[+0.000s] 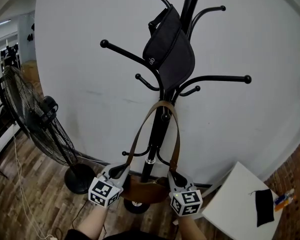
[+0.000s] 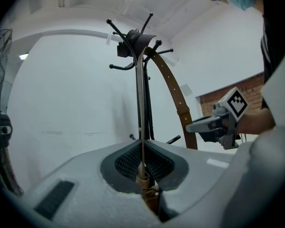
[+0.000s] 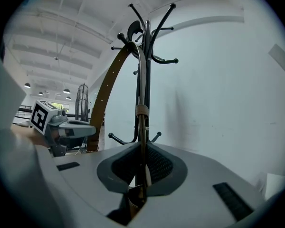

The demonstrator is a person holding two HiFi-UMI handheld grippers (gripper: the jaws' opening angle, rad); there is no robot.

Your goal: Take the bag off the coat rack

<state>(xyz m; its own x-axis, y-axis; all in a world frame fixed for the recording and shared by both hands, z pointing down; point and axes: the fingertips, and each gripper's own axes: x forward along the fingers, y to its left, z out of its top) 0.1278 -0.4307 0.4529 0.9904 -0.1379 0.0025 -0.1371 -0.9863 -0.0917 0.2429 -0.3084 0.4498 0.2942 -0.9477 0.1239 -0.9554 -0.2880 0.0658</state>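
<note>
Head view.

**Brown bag** [image 1: 142, 190]: hangs low on the coat rack [image 1: 160, 119]. Its body lies against the foot of the pole, between the two tongs.

**Strap** [image 1: 176, 139]: a long brown loop with its long axis upright. Two runs rise from the bag's ends, one on each side of the pole, and meet over a peg at mid-height.

**Left tongs** [image 1: 123, 170]: pressed together on the left run, just above the bag. In the left gripper view the strap stands edge-on between the pads.

**Right tongs** [image 1: 173, 176]: pinching the right run in the same way, level with the left.

**In the way:** the lower pegs [image 1: 132, 154] curl out from the pole inside the loop.

**Black pouch** [image 1: 169, 49]: hangs tilted on the upper hooks, above the top of the loop.

**Standing fan** [image 1: 37, 114]: on the wooden floor, left of the rack.

**White desk** [image 1: 230, 204]: right of the rack, with a dark cloth [image 1: 264, 207] near its right edge and pens [image 1: 282, 198] just beside it.
</note>
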